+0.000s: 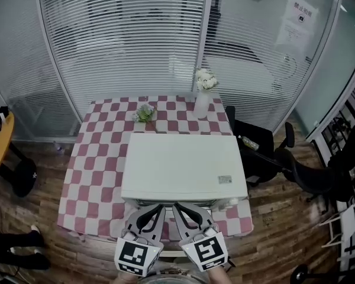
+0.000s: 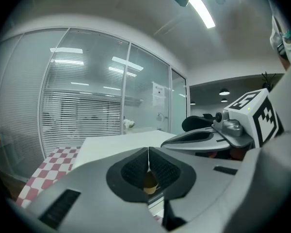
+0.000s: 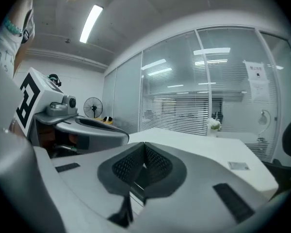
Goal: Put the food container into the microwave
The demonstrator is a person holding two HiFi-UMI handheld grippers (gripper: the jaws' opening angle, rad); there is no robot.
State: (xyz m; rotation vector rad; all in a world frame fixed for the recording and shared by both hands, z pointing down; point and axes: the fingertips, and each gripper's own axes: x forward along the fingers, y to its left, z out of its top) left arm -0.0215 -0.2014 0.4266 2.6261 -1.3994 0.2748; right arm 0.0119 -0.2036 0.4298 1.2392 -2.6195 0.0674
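As we hold them at the surface's (image 1: 94, 176) near edge, we list: left hand-held gripper (image 1: 161, 206), clenched, empty; right hand-held gripper (image 1: 176, 205), clenched, empty; microwave (image 1: 183, 164), white, centred at that edge.

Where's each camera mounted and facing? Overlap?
Head view: on the person's head, steeply down at microwave on checked table; left hand-held gripper, right hand-held gripper at bottom.
Left gripper view: rides that gripper, along its shut jaws over the microwave toward the glass wall.
Right gripper view: likewise.
Shared: microwave top; each sees the other gripper.
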